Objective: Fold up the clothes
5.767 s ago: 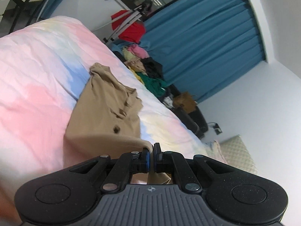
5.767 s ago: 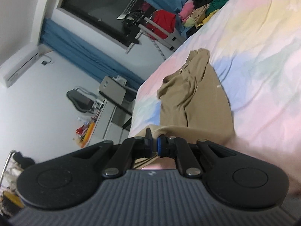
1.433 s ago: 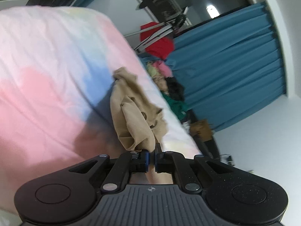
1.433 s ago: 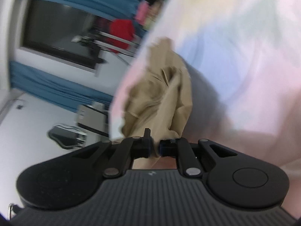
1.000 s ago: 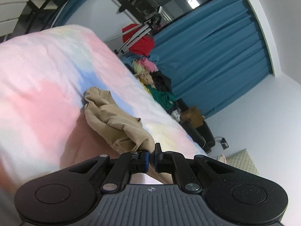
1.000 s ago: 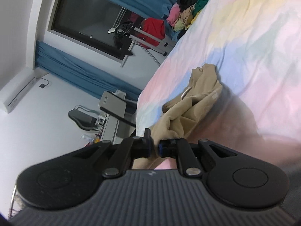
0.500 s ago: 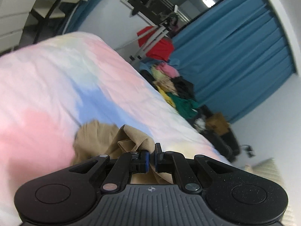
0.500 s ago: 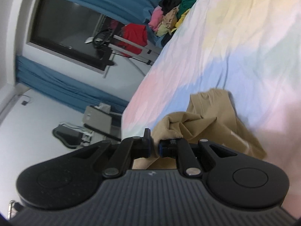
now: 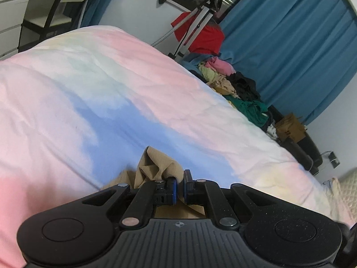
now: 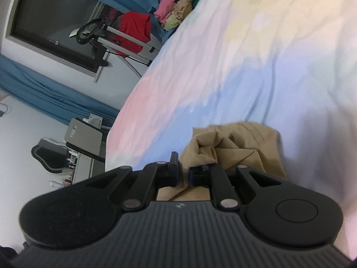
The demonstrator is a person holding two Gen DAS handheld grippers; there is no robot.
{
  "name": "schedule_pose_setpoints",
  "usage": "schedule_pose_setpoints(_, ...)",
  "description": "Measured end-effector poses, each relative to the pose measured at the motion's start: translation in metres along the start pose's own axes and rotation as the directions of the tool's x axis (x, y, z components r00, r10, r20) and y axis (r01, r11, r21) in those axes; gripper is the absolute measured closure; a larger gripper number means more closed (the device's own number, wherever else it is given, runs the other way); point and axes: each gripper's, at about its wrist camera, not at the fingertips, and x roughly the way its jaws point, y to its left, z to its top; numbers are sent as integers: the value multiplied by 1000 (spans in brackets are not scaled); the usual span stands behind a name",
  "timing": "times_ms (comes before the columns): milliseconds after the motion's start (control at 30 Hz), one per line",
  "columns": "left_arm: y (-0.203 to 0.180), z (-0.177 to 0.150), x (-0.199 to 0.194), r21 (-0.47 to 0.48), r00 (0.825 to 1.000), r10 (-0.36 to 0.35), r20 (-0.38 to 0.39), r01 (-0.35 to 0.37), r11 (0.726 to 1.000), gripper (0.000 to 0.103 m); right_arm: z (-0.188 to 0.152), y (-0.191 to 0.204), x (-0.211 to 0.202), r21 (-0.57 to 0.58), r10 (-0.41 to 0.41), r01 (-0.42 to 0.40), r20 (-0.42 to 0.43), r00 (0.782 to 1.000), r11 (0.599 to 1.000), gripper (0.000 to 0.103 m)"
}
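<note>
A tan garment [image 9: 156, 166] lies bunched on the pastel bedspread [image 9: 89, 93]. My left gripper [image 9: 179, 186] is shut on a fold of it, low over the bed; most of the cloth is hidden under the gripper body. In the right wrist view the same tan garment [image 10: 236, 147] is crumpled just ahead of my right gripper [image 10: 183, 174], which is shut on an edge of it. The bedspread [image 10: 245, 55] stretches beyond.
A pile of mixed clothes [image 9: 234, 87] sits past the bed's far edge, by a blue curtain [image 9: 290, 33]. A red garment hangs on a metal stand [image 9: 200, 33]. A desk and a chair [image 10: 73, 145] stand off the bed's side.
Both grippers have carried the garment's held edge forward over the rest of it and come down near the bed. The garment is now bunched close under the grippers instead of stretched out ahead.
</note>
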Motion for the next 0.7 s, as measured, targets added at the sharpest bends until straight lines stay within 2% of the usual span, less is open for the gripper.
schedule_pose_setpoints(133,2,1,7,35,1000,16,12,-16,999,96,2,6,14,-70,-8,9,6,1000,997,90)
schedule_pose_setpoints(200,2,-2,5,52,1000,22,14,-23,998,96,1,7,17,-99,0,0,4,1000,995,85)
schedule_pose_setpoints(233,-2,-4,2,81,1000,24,18,-26,996,88,-1,7,16,-114,11,-11,3,1000,993,79)
schedule_pose_setpoints(267,-7,-6,-1,110,999,26,23,-28,993,80,-2,7,14,-128,34,-33,4,999,991,60)
schedule_pose_setpoints(300,-11,-9,-5,139,999,28,27,-31,990,59,-4,9,10,-140,62,-61,6,998,988,33)
schedule_pose_setpoints(333,-15,-11,-8,168,999,29,32,-34,985,42,-5,12,5,-154,89,-86,10,996,984,22)
schedule_pose_setpoints(367,-19,-14,-12,196,999,31,37,-38,980,36,-8,15,-1,-173,110,-105,19,994,979,15)
schedule_pose_setpoints(433,-27,-18,-18,253,998,33,46,-44,967,21,-11,24,-12,-216,147,-138,24,989,967,15)
schedule_pose_setpoints(500,-35,-23,-25,308,998,35,56,-51,950,20,-13,33,-24,-261,146,-132,34,989,956,16)
schedule_pose_setpoints(600,-47,-30,-35,389,997,37,71,-62,919,16,-20,40,-37,-371,97,-71,52,994,926,17)
schedule_pose_setpoints(633,-50,-33,-37,412,997,39,71,-65,909,16,-22,42,-40,-404,77,-49,53,996,914,21)
schedule_pose_setpoints(667,-51,-36,-37,426,997,44,64,-67,902,15,-24,41,-41,-422,50,-27,43,998,906,32)
schedule_pose_setpoints(700,-52,-39,-36,440,997,49,57,-70,896,15,-25,41,-40,-437,24,-6,35,999,899,39)
